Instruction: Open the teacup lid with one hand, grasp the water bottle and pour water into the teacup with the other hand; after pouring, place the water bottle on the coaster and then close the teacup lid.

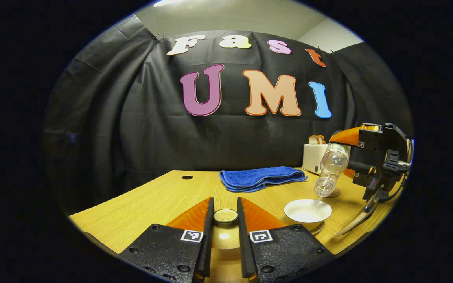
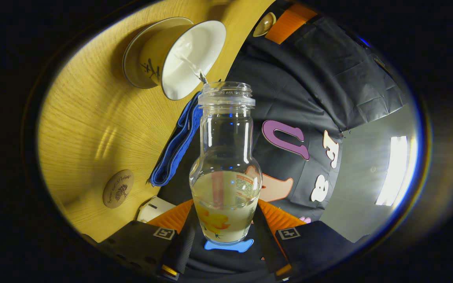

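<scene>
Left gripper [image 1: 225,220] held the teacup lid [image 1: 225,217] pinched between its fingers. At 2 o'clock, the right gripper [image 2: 226,236] clamped the tilted water bottle [image 2: 225,165], pouring into the open teacup [image 1: 307,212]. Coaster [image 2: 118,188] bare on the counter [image 1: 148,200]; placing and closing remained.

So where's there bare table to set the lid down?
Free: the wide wood left of the towel, out to the small hole, and the strip between towel and left tongs. Crowded: the right side, with cup, pouring bottle, coaster and toaster.
</scene>
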`<state>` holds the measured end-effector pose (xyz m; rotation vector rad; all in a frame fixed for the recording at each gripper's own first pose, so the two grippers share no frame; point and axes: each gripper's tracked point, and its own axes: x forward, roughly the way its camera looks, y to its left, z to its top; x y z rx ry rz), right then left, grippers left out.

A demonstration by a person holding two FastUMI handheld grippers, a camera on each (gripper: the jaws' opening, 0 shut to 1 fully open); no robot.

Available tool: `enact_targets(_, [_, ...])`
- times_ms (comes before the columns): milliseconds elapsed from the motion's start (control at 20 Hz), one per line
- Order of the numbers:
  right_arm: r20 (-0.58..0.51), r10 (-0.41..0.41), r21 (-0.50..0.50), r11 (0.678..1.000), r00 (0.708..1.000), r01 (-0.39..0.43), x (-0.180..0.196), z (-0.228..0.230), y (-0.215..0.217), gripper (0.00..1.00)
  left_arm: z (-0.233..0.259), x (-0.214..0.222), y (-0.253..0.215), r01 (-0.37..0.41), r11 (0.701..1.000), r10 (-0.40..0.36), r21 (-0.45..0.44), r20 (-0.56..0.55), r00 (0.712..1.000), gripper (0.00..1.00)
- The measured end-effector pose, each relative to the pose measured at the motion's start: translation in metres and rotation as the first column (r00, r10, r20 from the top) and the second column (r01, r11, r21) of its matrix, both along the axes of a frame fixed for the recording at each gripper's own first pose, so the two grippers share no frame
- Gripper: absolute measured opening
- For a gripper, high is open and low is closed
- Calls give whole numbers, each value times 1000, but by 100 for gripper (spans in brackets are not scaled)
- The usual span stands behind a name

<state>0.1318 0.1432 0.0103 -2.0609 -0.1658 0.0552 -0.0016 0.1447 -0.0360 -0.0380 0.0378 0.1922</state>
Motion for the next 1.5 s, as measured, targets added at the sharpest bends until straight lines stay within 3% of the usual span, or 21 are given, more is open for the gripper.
enact_targets(200, [-20,6,-23,1000,1000,-7,0,-9,-1,78,0,0,0,0,1000,0,0,-1,1000,28])
enact_targets(350, [-132,-51,161,984,990,72,0,-29,-17,80,-1,0,0,0,1000,0,1,0,1000,28])
enact_targets(500, [-219,-67,360,922,973,144,-13,-47,-22,80,0,-1,0,1,1000,-1,1,0,1000,28])
enact_targets(600, [-291,-73,500,838,954,217,-14,-61,-23,80,0,-1,0,1,1000,-1,1,-1,1000,28])
enact_targets(750, [-330,-63,697,657,942,288,-19,-71,-22,78,-1,0,1,-3,1000,3,1,-1,1000,28])
enact_targets(900, [-327,-44,858,406,944,316,-32,-77,-22,80,-1,-1,1,-8,1000,8,1,-1,1000,28])
enact_targets(1050, [-319,-36,930,180,947,321,-39,-82,-16,80,-1,-1,1,-8,1000,8,1,-2,1000,28])
enact_targets(1200, [-351,-1,934,-70,936,350,-40,-95,-5,80,0,0,1,-7,1000,7,1,-1,1000,28])
enact_targets(1350, [-376,45,873,-319,925,370,-41,-104,15,80,-1,0,1,-7,1000,7,1,-2,1000,28])
enact_targets(1400, [-387,57,846,-376,920,379,-41,-107,22,80,-1,0,1,-6,1000,6,1,-1,1000,28])
enact_targets(1500, [-404,65,807,-444,913,389,-44,-110,30,80,0,0,1,-6,1000,6,2,0,1000,28])
